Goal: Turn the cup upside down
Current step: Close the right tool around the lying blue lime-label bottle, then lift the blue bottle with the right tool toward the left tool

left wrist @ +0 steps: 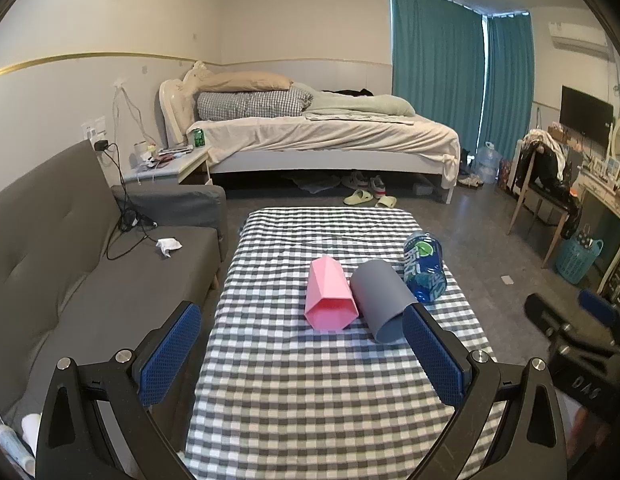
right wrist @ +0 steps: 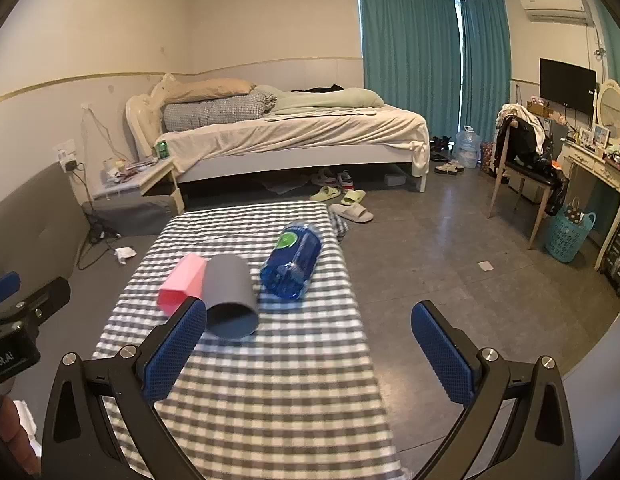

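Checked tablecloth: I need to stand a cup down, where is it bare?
Bare: the near stretch of the checked tablecloth before the open mouths, and the far end. Crowded: mid-table, where pink faceted cup, grey cylindrical cup and blue plastic bottle lie side by side.

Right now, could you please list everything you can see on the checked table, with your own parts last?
pink cup: one, pink, faceted, lying on its side, mid-table, left of the grey cup.
grey cup: one, grey, round, lying on its side, right beside the pink cup.
water bottle: one, blue, lying on its side, near the table's right edge.
tablecloth: one, grey-and-white check, covering the table.
left gripper: fingers open, empty.
right gripper: fingers open, empty.
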Action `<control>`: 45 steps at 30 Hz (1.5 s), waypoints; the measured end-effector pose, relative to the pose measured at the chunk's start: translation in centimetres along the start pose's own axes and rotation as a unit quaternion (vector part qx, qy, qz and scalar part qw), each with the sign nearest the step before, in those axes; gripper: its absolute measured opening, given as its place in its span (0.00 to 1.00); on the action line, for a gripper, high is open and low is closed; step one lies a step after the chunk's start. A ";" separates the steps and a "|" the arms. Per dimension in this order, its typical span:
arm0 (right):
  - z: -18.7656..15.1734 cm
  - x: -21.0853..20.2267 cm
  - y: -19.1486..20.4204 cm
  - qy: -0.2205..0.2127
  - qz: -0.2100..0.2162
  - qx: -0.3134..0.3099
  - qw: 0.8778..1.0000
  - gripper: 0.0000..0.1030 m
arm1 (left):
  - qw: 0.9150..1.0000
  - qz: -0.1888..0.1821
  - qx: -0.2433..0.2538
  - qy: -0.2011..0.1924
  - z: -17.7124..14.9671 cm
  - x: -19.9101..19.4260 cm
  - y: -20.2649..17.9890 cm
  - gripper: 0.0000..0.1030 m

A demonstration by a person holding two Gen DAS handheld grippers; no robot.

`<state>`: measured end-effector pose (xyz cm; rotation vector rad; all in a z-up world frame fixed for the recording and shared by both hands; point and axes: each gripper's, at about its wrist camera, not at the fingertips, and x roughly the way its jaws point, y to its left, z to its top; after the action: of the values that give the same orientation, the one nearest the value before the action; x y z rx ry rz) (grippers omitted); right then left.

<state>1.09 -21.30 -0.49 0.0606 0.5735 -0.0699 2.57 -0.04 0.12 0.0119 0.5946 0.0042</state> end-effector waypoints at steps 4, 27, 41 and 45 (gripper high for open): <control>2.0 1.9 -0.4 0.005 0.006 0.002 1.000 1.00 | 1.000 -0.002 -0.008 0.005 1.7 2.8 -0.3 1.00; 4.4 25.7 1.9 0.223 0.029 0.062 0.972 0.86 | 0.991 0.030 -0.005 0.129 0.6 15.5 0.6 1.00; 2.1 22.8 -1.0 0.256 0.052 0.084 0.962 0.68 | 0.991 0.029 0.002 0.134 -0.2 14.8 -0.1 1.00; 0.7 19.6 -1.9 0.263 0.053 0.085 0.960 0.68 | 0.990 0.031 -0.005 0.136 -0.3 13.4 -0.3 1.00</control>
<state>17.72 -24.25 -10.64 0.2836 1.0949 0.0043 13.52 -0.28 -7.62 0.0195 0.8672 0.0708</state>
